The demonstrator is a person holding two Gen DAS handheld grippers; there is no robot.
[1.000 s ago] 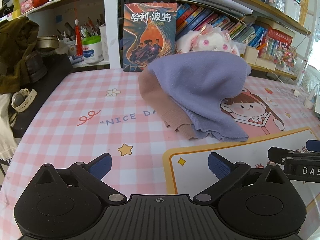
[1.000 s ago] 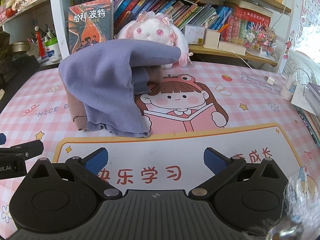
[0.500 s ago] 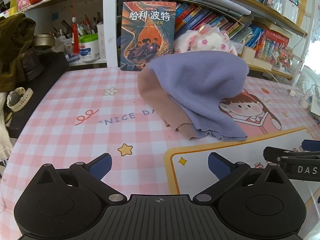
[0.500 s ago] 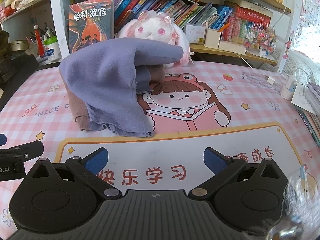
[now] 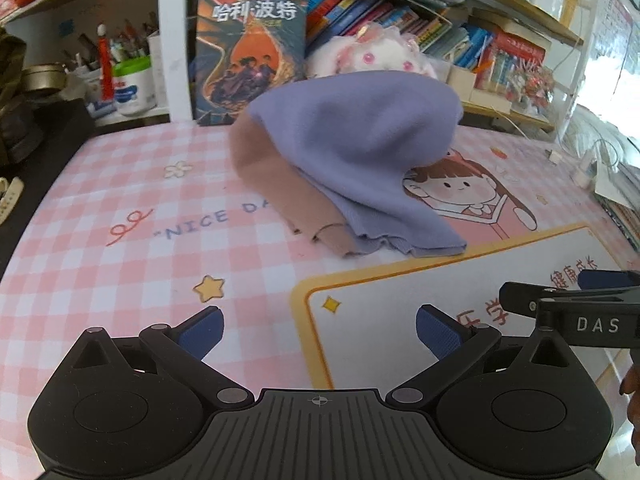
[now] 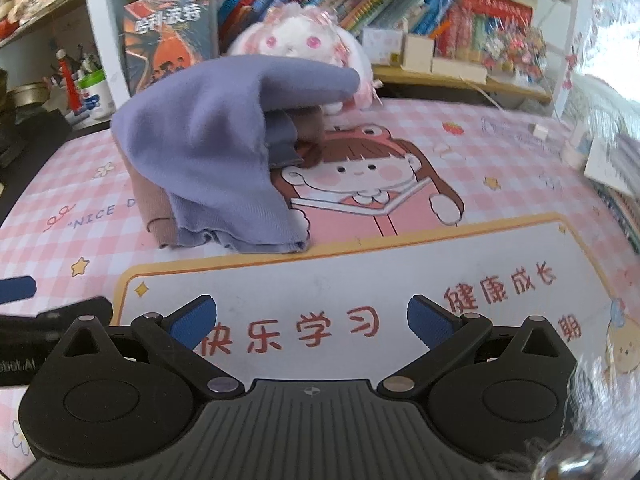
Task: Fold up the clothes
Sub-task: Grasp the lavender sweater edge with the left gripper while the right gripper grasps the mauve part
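Note:
A purple garment (image 5: 352, 152) lies heaped over a brown garment (image 5: 276, 184) on the pink checked table mat (image 5: 120, 200). The same purple garment (image 6: 216, 148) and brown garment (image 6: 154, 204) show in the right wrist view, left of centre. My left gripper (image 5: 318, 330) is open and empty, low over the mat, well short of the pile. My right gripper (image 6: 312, 320) is open and empty over the white panel of the mat (image 6: 320, 280). The right gripper's finger (image 5: 568, 308) shows at the right of the left wrist view.
A bookshelf with a standing book (image 5: 252, 48), a plush toy (image 5: 376, 52) and pen pots (image 5: 132, 84) runs along the back edge. A dark jacket (image 5: 12, 92) lies at the far left. Cables and papers (image 5: 600, 168) sit at the right.
Both views have shifted slightly forward and tilted; the pile looks a little nearer. The clothes have not moved and both grippers stay open.

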